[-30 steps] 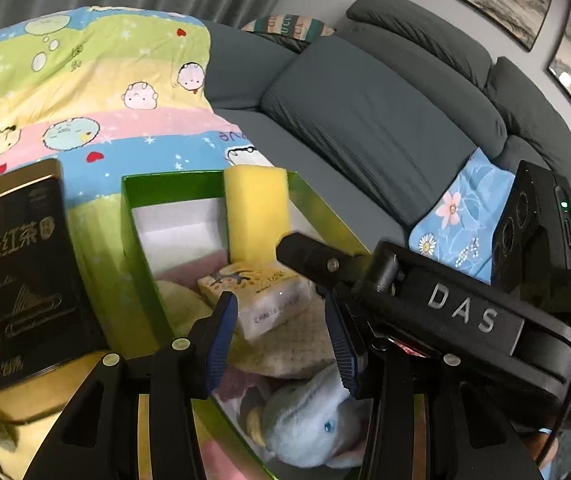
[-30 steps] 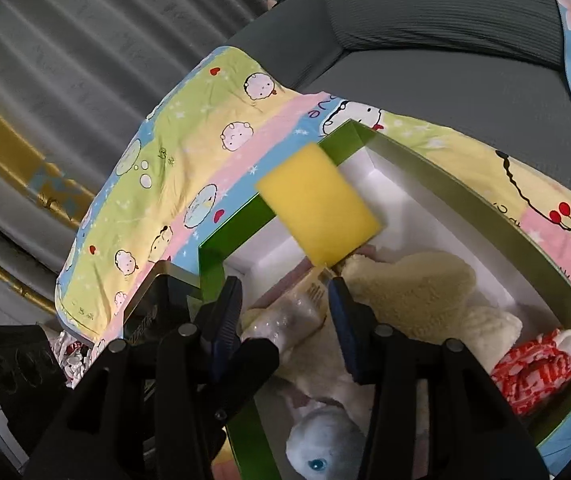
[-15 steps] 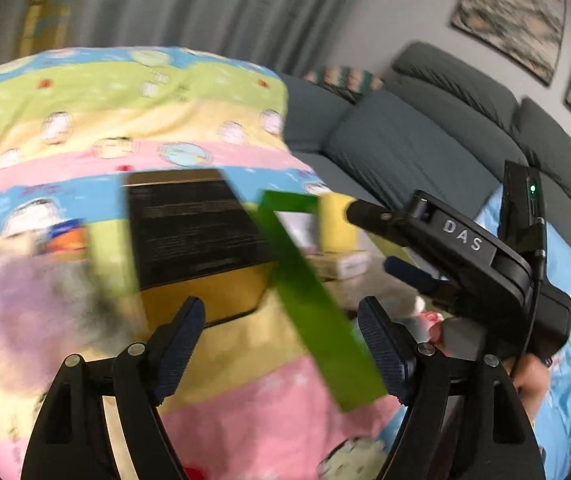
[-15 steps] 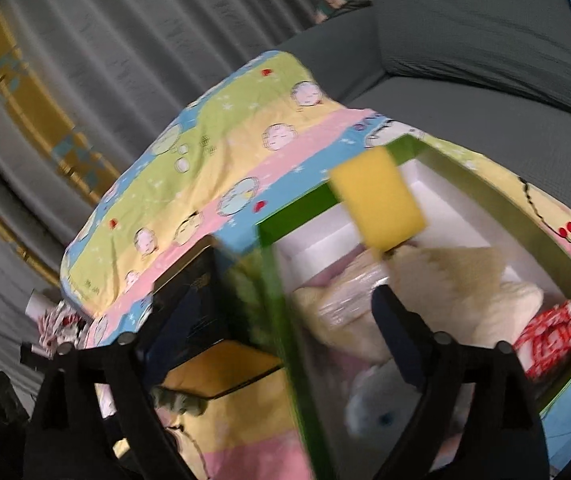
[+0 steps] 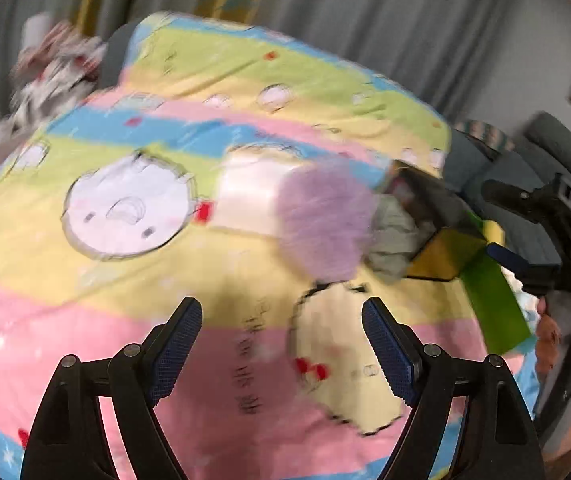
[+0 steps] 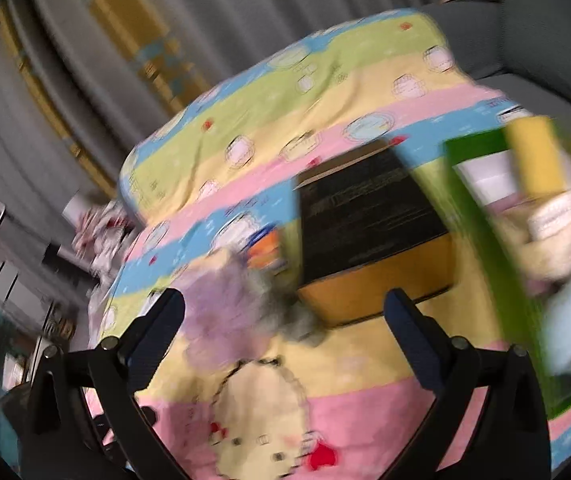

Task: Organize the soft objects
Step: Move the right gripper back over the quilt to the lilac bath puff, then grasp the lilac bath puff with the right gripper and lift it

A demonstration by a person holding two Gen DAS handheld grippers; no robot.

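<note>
Both views are motion-blurred. A fluffy purple soft object [image 5: 323, 222] lies on the striped cartoon blanket [image 5: 133, 280], with a grey soft thing [image 5: 391, 236] beside it. My left gripper [image 5: 281, 350] is open and empty above the blanket, short of the purple object. In the right wrist view the purple object [image 6: 221, 312] sits just beyond my right gripper [image 6: 283, 334], which is open and empty. The green box [image 6: 481, 240] at the right holds a yellow sponge [image 6: 535, 156], a tissue pack [image 6: 553, 216] and plush toys.
A black and gold box [image 6: 369, 224] stands between the purple object and the green box; it also shows in the left wrist view [image 5: 433, 216]. A patterned cloth heap [image 5: 53, 68] lies at the blanket's far left. Grey sofa [image 6: 537, 32] and curtains lie behind.
Both grippers have pulled out of the green box, opened wide and swung left over the blanket. The tissue pack stays in the box. The purple object has come into view.
</note>
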